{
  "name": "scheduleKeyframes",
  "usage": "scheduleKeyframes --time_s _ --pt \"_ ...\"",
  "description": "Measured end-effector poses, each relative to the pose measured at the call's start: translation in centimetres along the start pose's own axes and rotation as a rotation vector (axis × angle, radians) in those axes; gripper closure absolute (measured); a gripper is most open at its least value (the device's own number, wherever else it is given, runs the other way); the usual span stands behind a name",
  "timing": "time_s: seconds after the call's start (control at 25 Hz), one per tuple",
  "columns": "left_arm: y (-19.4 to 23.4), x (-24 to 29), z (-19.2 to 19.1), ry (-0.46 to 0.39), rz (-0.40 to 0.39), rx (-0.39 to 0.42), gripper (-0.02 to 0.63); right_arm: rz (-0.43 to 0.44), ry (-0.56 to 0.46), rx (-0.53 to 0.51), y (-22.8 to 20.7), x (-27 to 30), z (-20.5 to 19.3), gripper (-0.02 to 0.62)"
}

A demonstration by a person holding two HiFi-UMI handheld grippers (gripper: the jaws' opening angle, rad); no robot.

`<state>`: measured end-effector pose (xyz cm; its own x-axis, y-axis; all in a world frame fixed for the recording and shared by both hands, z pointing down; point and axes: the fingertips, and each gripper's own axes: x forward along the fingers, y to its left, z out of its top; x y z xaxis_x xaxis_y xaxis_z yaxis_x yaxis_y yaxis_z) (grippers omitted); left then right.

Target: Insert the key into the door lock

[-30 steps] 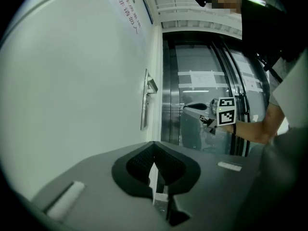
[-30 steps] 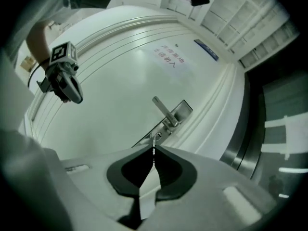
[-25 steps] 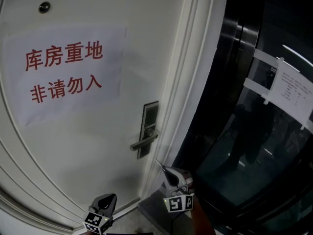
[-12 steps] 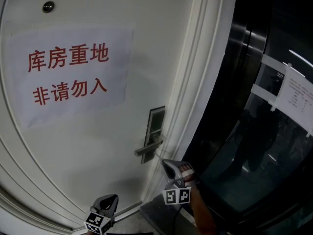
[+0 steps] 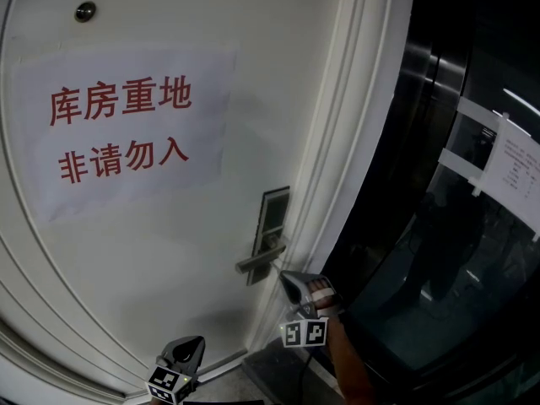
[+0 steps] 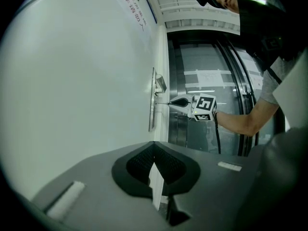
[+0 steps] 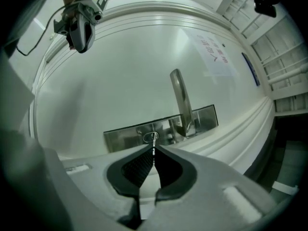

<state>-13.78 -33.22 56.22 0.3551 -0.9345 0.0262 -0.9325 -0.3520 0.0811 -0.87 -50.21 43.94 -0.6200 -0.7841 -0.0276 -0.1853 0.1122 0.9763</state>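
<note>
A white door (image 5: 152, 226) carries a steel lock plate (image 5: 272, 222) with a lever handle (image 5: 260, 260). My right gripper (image 5: 284, 277) points level at the plate just below the handle, shut on a small metal key (image 7: 153, 144). In the right gripper view the key's tip meets the oval keyhole (image 7: 149, 137) in the lock plate (image 7: 202, 117), left of the handle (image 7: 180, 97). How deep it sits I cannot tell. My left gripper (image 5: 187, 348) hangs low by the door, shut and holding nothing. The left gripper view shows the right gripper (image 6: 179, 101) side-on at the lock plate (image 6: 152, 105).
A paper sign (image 5: 126, 125) with red characters is taped on the door under a peephole (image 5: 84, 11). The moulded door frame (image 5: 354, 142) runs right of the lock. Beyond it are dark glass elevator doors (image 5: 472, 226) with a taped notice (image 5: 510, 163).
My right gripper has moved closer to the lock plate with the key and has rolled a little. The left gripper has stayed in place.
</note>
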Motion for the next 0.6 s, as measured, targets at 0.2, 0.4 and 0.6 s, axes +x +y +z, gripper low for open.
scheduleKeyframes --time_s 0.2,0.4,0.6 --pt "0.5 0.1 -0.2 0.001 0.009 -0.005 0.604 0.007 0.003 -0.002 0.2 0.8 -0.1 0.584" --pt "1.0 0.2 -0.2 -0.005 0.017 -0.008 0.604 0.008 0.02 -0.021 0.3 1.6 -0.3 0.584" --pt "1.5 0.2 -0.5 -0.004 0.025 -0.017 0.604 0.008 0.034 -0.041 0.2 1.8 -0.2 0.584"
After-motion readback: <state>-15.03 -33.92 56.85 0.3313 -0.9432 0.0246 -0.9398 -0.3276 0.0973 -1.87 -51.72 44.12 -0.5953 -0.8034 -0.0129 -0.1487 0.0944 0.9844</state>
